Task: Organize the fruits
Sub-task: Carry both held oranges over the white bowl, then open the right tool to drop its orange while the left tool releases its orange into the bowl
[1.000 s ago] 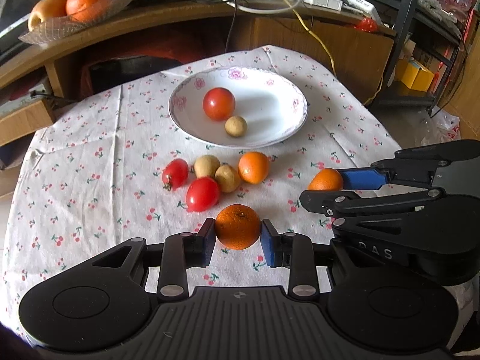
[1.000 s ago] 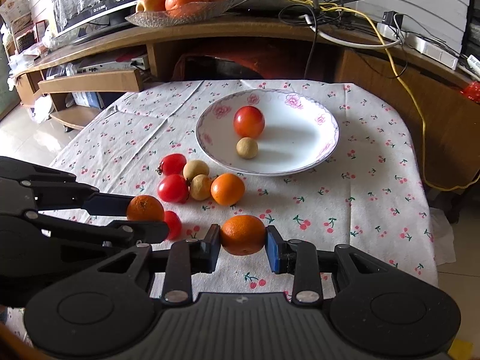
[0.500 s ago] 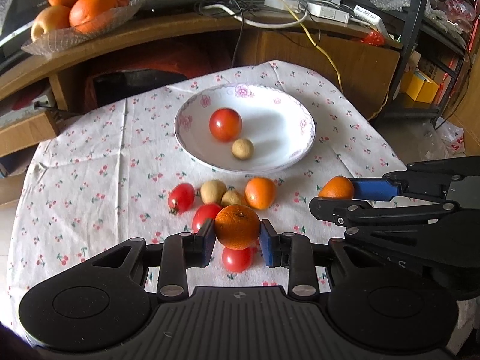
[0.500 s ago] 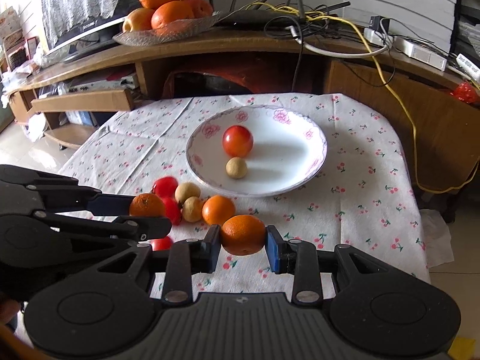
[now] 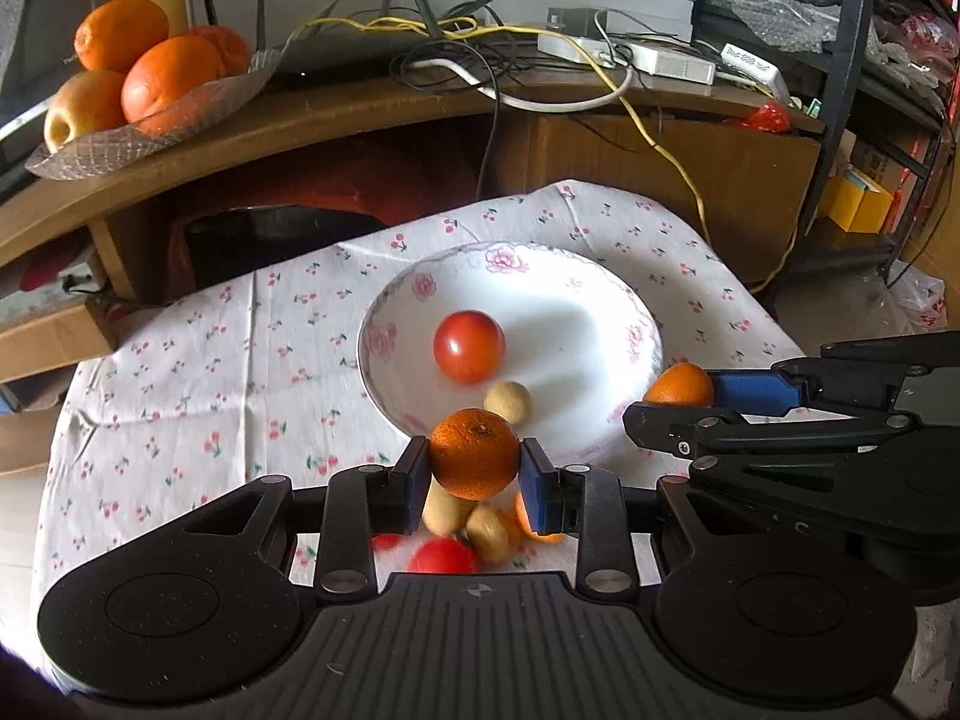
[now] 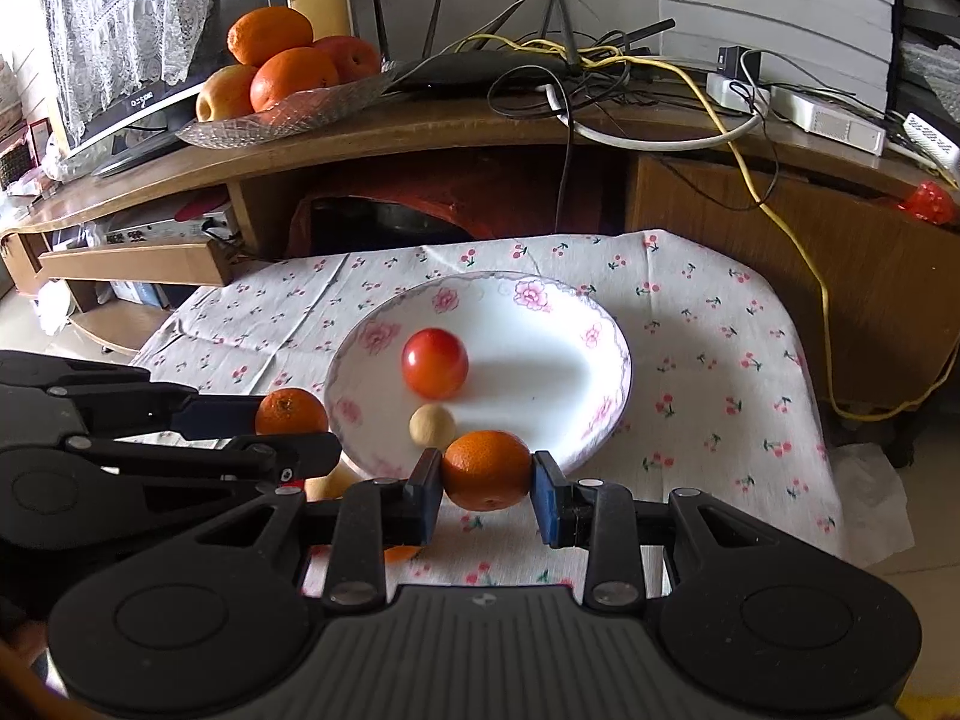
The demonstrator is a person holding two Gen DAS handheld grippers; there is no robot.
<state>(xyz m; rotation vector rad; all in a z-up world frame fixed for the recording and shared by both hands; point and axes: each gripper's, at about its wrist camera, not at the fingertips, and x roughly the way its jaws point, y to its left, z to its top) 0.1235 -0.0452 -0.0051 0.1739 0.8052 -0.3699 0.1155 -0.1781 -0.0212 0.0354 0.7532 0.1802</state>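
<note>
Oranges, one clamped in each gripper, above the near edge of the cloth-covered table.

Left gripper (image 5: 474, 477) pinches a mandarin (image 5: 474, 461) between its blue pads, held over a blurred cluster of loose fruit on the tablecloth (image 5: 198, 396): a red tomato (image 5: 443, 557), two tan fruits (image 5: 489, 531) and a sliver of another orange (mostly hidden behind the right finger). Right gripper (image 6: 486, 483) likewise grips its orange (image 6: 487, 469), just short of the near rim of the white flowered plate (image 6: 540, 384). On that plate, toward its left half, a small tan fruit (image 6: 432, 426) lies nearest, with a large tomato (image 6: 434, 362) just behind it. Beyond the table's far edge, a wooden shelf carries a glass dish (image 6: 282, 117) piled with oranges and apples, and tangled cables.
</note>
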